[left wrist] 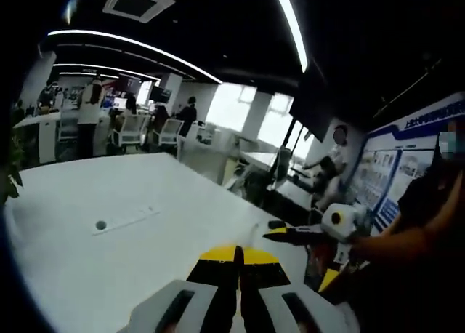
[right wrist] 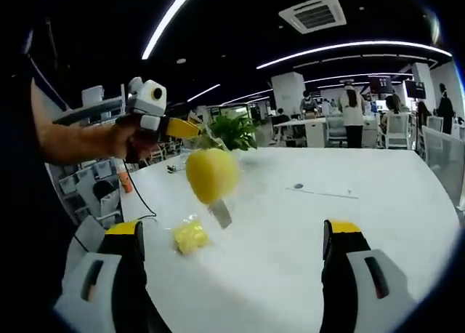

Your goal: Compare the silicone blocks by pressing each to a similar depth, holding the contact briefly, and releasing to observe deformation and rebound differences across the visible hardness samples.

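A rounded yellow silicone block hangs in the air just under the tips of my left gripper, which a hand holds at the left of the right gripper view. A clear flap trails below the block. A second, smaller yellow block in crinkled wrap lies on the white table. My right gripper stands wide open above the table, with both blocks ahead between its jaws. In the left gripper view my left gripper is shut, yellow tips together; I cannot tell whether it grips the hanging block. My right gripper enters from the right.
A thin strip with a small dark round mark lies mid-table. A potted plant and a black cable sit at the table's far left side. People, chairs and desks fill the room behind; a person's arm holds the right gripper.
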Action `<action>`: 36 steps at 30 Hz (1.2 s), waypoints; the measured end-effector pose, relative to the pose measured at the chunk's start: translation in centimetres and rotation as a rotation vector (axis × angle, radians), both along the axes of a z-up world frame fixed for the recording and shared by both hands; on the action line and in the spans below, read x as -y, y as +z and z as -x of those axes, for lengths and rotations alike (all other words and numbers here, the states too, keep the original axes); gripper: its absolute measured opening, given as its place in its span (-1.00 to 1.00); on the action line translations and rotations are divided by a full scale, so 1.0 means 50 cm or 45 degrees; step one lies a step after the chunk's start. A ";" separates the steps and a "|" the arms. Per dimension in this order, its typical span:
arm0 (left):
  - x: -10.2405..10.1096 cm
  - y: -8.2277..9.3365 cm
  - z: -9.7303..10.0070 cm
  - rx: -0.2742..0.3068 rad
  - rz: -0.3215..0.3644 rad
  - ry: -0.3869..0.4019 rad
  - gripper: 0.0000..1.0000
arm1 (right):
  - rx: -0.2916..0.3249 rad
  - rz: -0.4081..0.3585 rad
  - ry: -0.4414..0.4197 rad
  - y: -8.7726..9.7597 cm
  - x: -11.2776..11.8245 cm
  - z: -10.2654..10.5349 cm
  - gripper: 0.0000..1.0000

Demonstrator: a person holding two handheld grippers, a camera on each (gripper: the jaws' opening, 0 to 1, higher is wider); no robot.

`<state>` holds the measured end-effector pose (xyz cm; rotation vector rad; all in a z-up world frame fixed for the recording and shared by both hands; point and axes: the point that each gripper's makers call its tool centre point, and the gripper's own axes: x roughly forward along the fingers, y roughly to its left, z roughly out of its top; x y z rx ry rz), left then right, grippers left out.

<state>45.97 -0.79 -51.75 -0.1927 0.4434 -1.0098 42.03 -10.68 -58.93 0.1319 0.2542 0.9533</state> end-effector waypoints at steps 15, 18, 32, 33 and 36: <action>0.048 0.083 0.034 0.039 0.082 -0.135 -1.00 | -0.048 -0.185 0.137 0.017 -0.078 -0.025 0.92; 0.056 0.102 0.042 0.053 0.102 -0.161 -1.00 | -0.048 -0.248 0.162 0.037 -0.091 -0.022 0.85; 0.075 0.141 0.069 0.064 0.166 -0.224 -1.00 | 0.038 -0.471 0.216 0.127 -0.110 -0.019 0.28; 0.075 0.142 0.070 0.060 0.169 -0.226 -1.00 | 0.034 -0.476 0.225 0.127 -0.113 -0.017 0.25; 0.072 0.142 0.074 0.051 0.179 -0.224 -1.00 | 0.033 -0.460 0.246 0.125 -0.119 -0.013 0.16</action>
